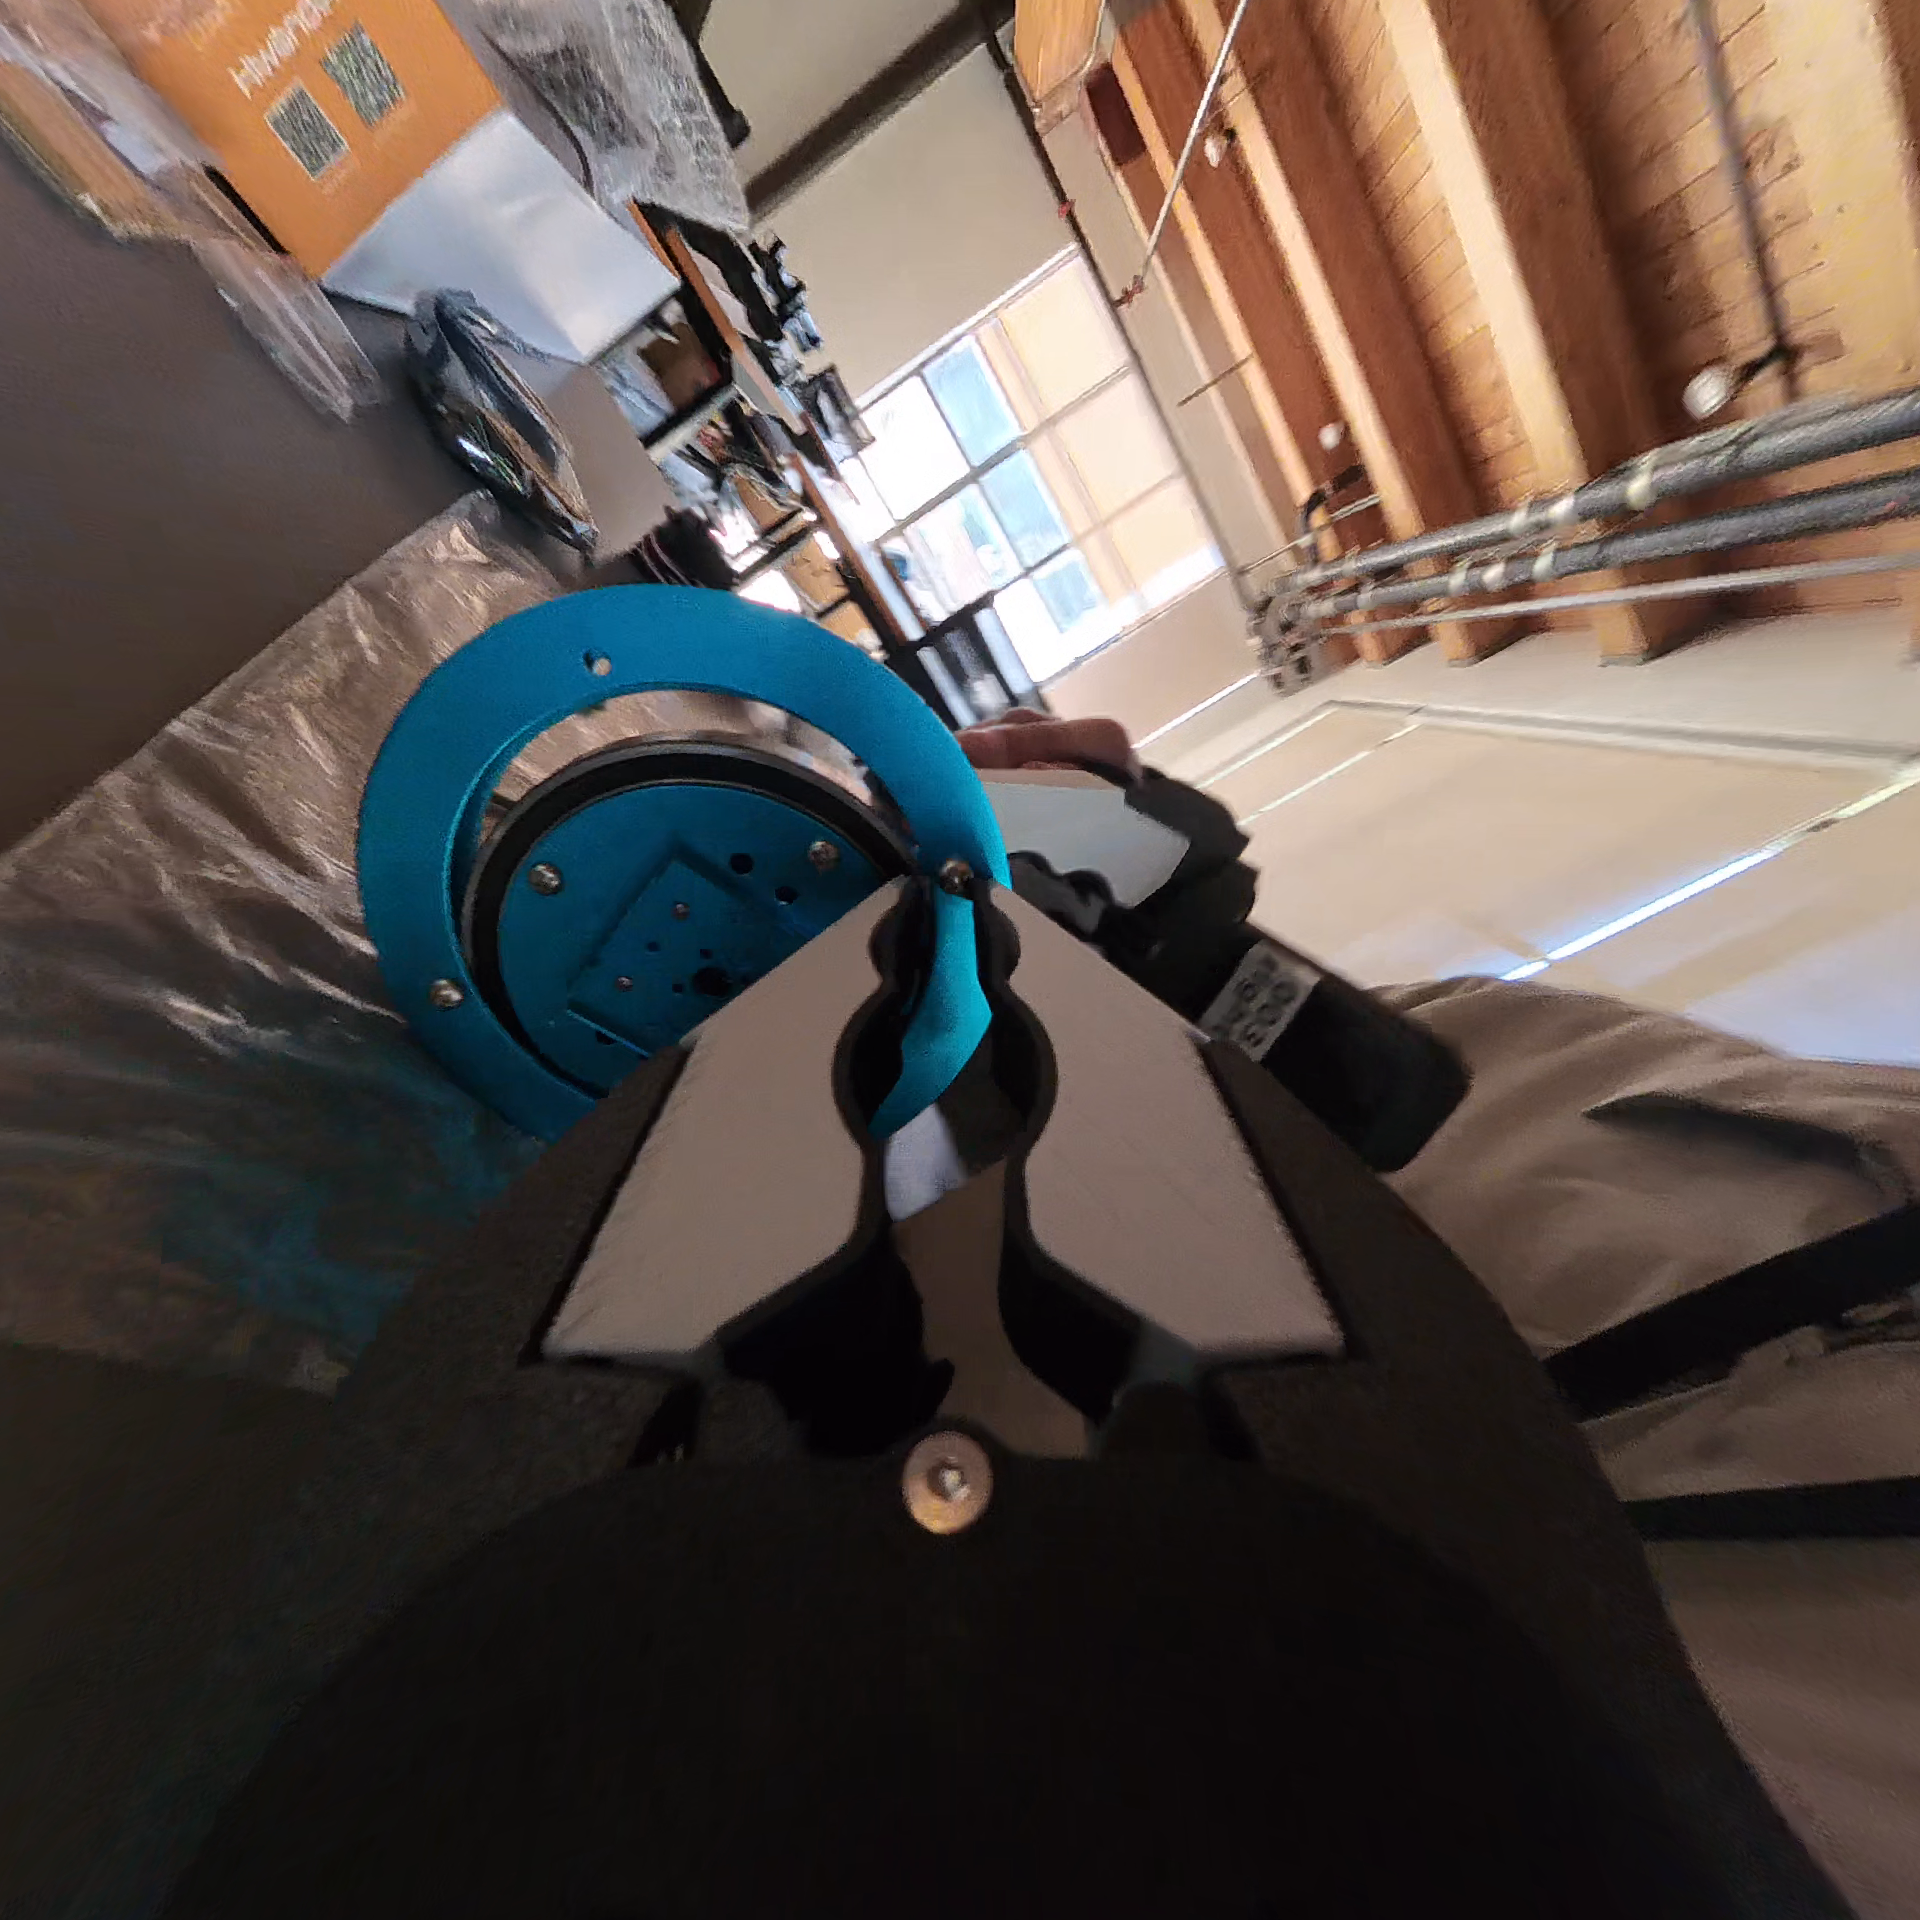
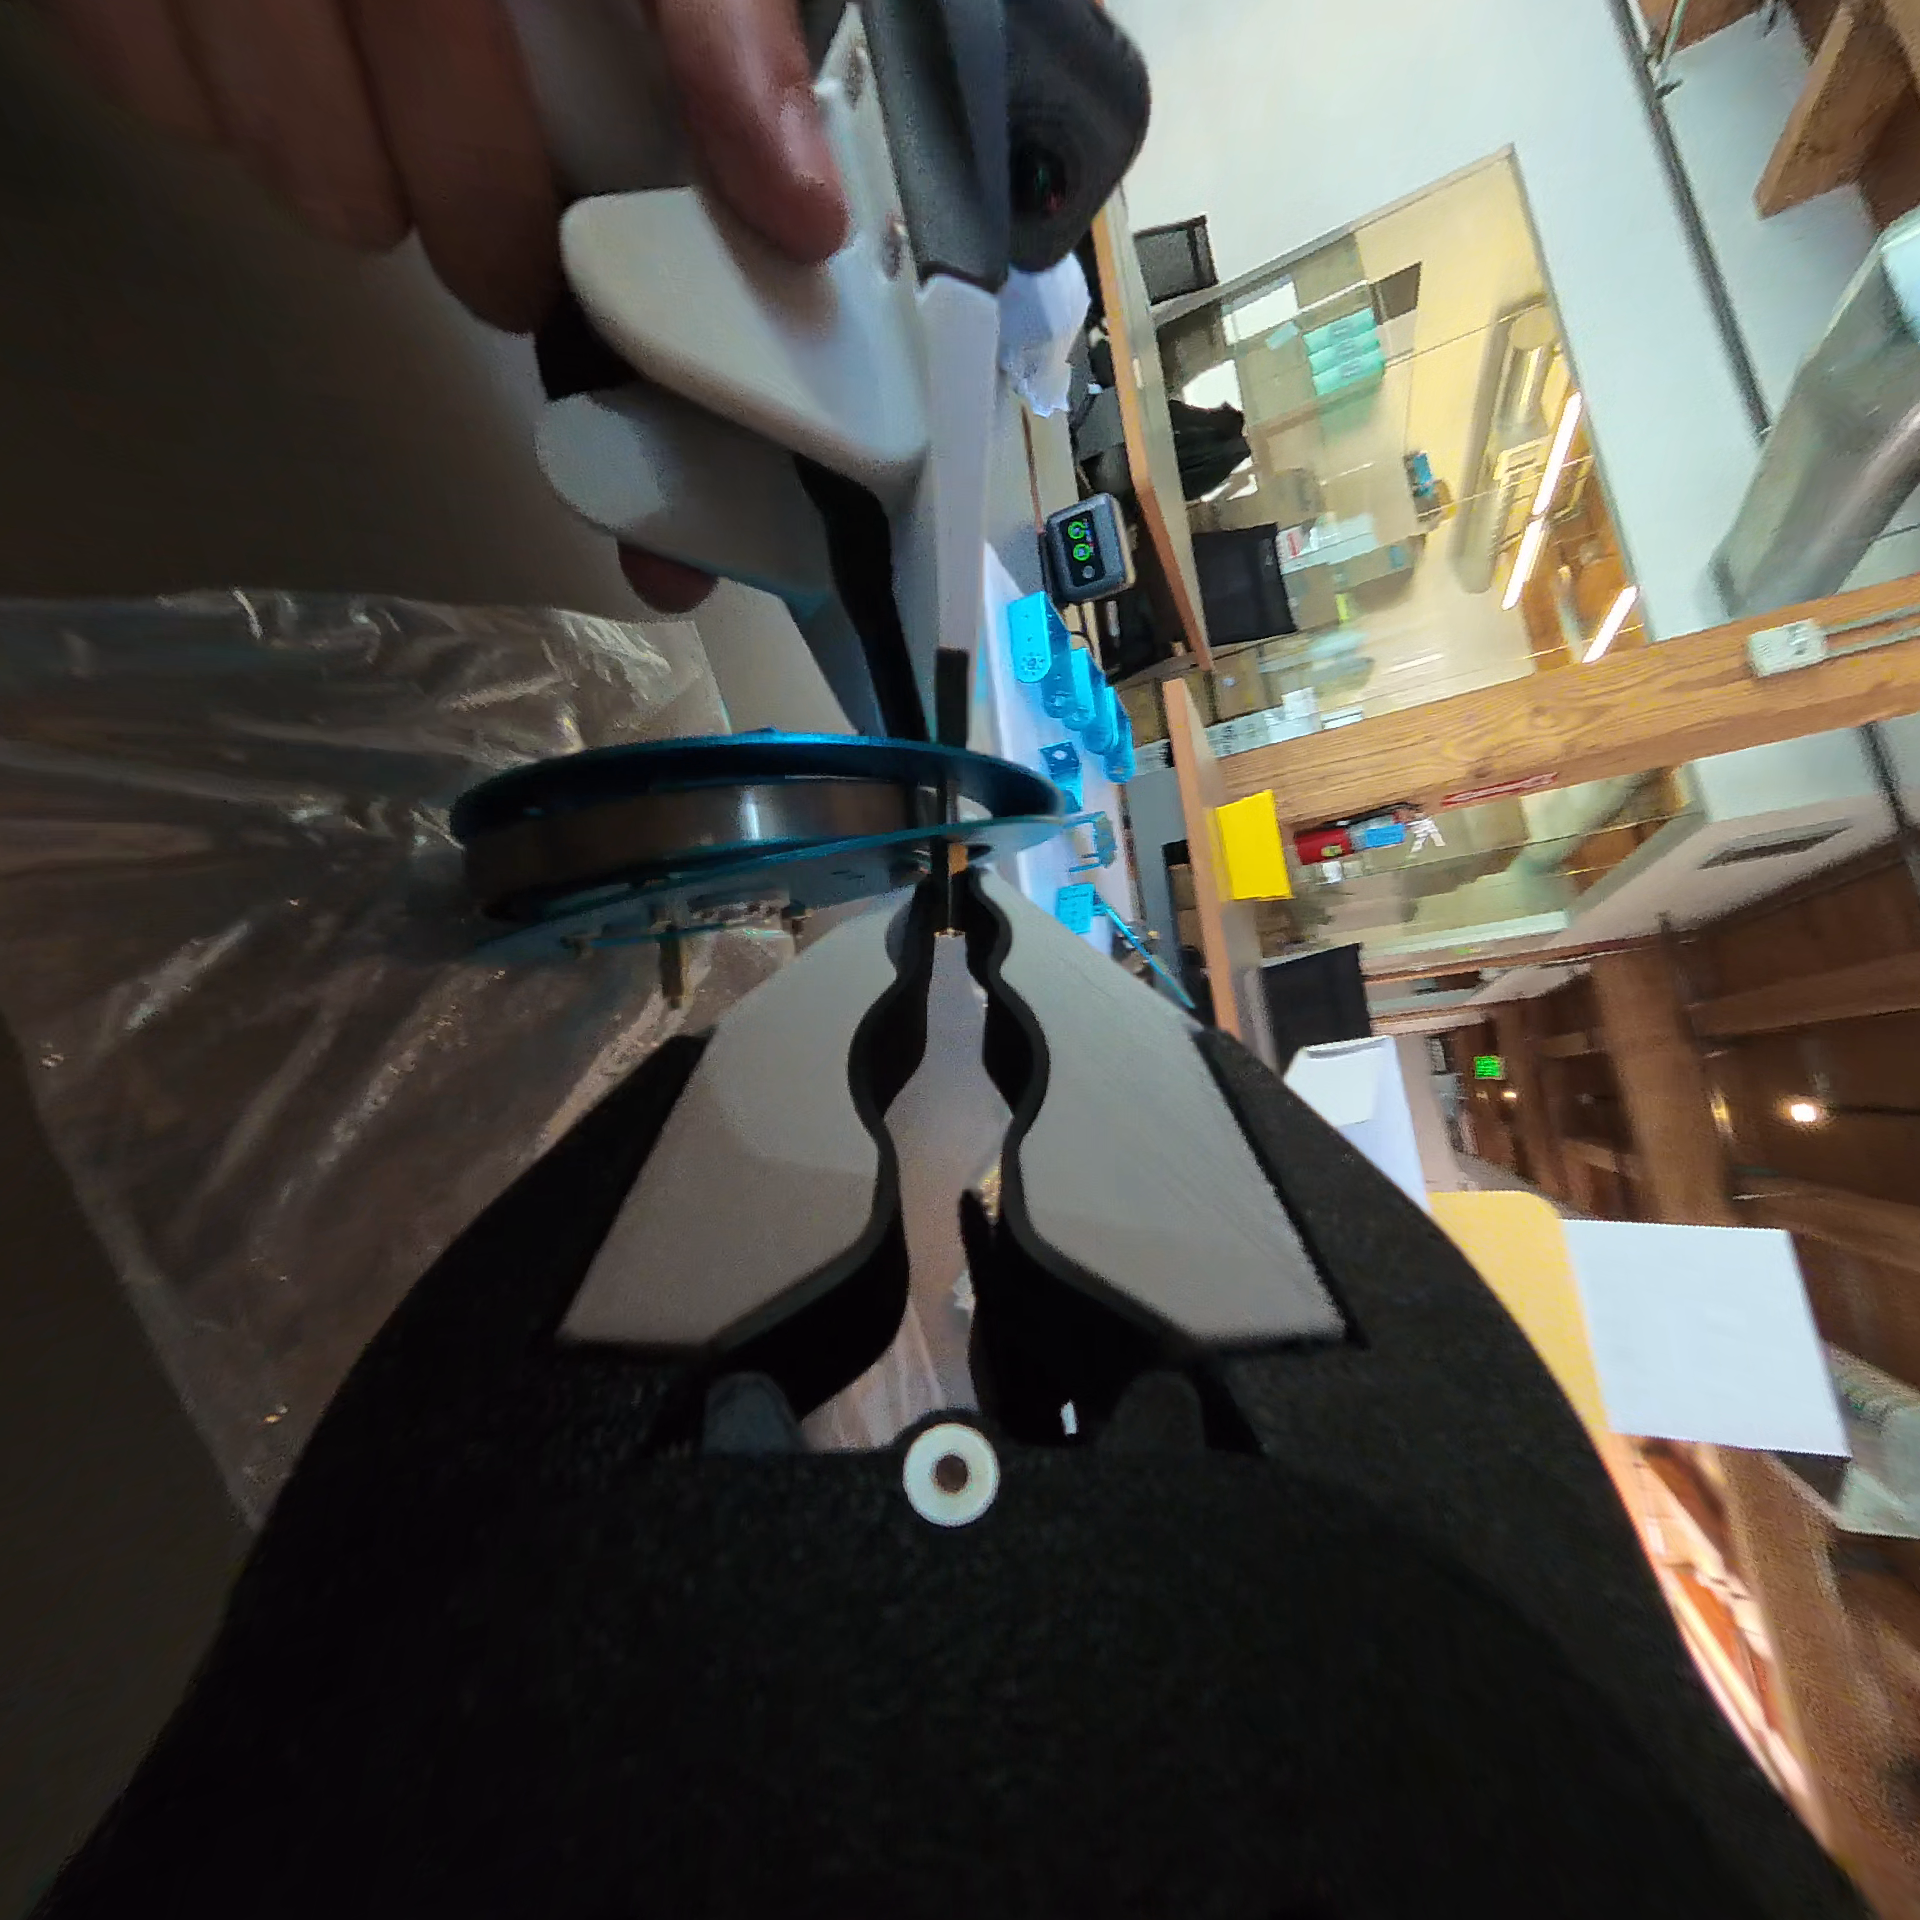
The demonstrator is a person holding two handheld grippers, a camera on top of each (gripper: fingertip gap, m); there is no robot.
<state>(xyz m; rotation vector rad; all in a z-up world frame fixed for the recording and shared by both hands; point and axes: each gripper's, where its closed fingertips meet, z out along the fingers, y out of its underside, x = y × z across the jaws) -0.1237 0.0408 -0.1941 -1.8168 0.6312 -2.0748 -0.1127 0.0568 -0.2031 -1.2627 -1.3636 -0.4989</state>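
Note:
A round blue assembly has an outer ring plate, a black and metal bearing ring and an inner blue plate with screws. It lies against clear plastic film. My left gripper is shut on the blue ring's rim. In the right wrist view the assembly shows edge-on, as two blue plates with a metal ring between them. My right gripper is shut on a small brass post at the assembly's rim. The left gripper comes down from above onto the same rim, held by a hand.
Several loose blue brackets lie on a white table beyond. A small device with green digits and a yellow box stand farther off. An orange box sits at the back. The person's tan clothing is at the right.

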